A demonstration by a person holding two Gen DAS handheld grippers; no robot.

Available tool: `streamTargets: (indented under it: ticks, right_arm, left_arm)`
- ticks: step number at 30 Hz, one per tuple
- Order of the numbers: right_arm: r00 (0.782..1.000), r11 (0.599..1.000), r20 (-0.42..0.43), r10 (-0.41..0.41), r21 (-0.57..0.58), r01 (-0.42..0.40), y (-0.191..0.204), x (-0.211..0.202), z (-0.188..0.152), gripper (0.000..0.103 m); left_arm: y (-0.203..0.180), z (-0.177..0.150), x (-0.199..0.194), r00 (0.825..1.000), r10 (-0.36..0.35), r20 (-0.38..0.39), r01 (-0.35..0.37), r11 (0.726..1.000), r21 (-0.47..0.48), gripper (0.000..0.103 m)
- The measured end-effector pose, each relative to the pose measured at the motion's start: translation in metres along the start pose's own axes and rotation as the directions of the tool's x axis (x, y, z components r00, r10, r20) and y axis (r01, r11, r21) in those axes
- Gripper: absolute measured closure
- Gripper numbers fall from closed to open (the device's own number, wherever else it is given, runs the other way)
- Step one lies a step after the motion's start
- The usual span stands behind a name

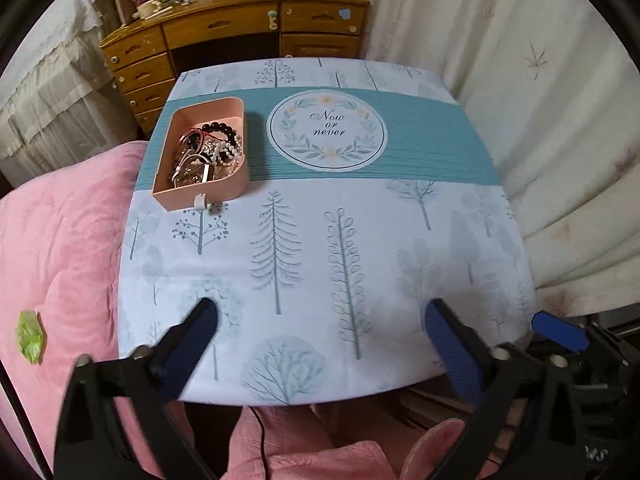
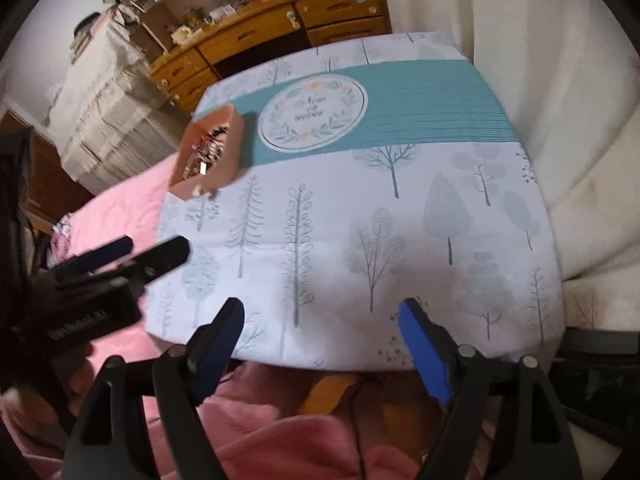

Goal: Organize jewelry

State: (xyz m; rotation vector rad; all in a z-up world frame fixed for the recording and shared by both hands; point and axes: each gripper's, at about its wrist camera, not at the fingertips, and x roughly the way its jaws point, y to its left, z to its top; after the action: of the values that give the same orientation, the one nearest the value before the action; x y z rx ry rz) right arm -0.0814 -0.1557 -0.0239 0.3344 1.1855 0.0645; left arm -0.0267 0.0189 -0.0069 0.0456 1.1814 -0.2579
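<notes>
A pink box (image 1: 236, 184) stands at the table's far left, filled with tangled jewelry (image 1: 210, 150): black beads, white pearls, a red cord and silver pieces. It also shows in the right wrist view (image 2: 230, 148), blurred. My left gripper (image 1: 320, 314) is open and empty over the table's near edge. My right gripper (image 2: 320, 316) is open and empty over the near edge too. The left gripper (image 2: 156, 252) shows in the right wrist view at the left. A right fingertip (image 1: 560, 330) shows at the right in the left wrist view.
The table wears a tree-print cloth (image 1: 320, 240) with a teal band and a round "Now or never" emblem (image 1: 327, 128). A pink blanket (image 1: 60, 240) lies to the left. A wooden dresser (image 1: 240, 40) stands behind. Cream curtains (image 1: 540, 100) hang at the right.
</notes>
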Motion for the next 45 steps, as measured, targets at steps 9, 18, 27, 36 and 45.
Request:
streamTargets:
  ticks: [9,18,27,36,45]
  right_arm:
    - [0.994,0.992,0.090,-0.057,-0.110,0.067,0.019,-0.031,-0.012,0.023]
    - [0.984,0.987,0.170,-0.055,-0.142,0.080,0.029,-0.040,-0.004,0.005]
    - [0.980,0.987,0.190,-0.056,-0.139,0.084,0.027,-0.041,0.002,0.000]
    - [0.980,0.985,0.187,-0.064,-0.146,0.092,0.024,-0.040,0.006,0.000]
    - [0.980,0.986,0.187,-0.068,-0.139,0.095,0.020,-0.040,0.008,0.000]
  left_arm:
    - [0.002,-0.021,-0.027,0.990,0.102,0.092,-0.098,0.994,-0.047,0.000]
    - [0.001,-0.021,-0.045,0.974,0.162,0.160,-0.157,0.987,-0.045,0.000]
    - [0.000,-0.020,-0.046,0.970,0.181,0.160,-0.175,0.983,-0.048,0.000]
    - [-0.002,-0.016,-0.044,0.971,0.184,0.155,-0.179,0.983,-0.047,0.000]
    - [-0.005,-0.010,-0.039,0.972,0.183,0.149,-0.179,0.983,-0.037,0.000]
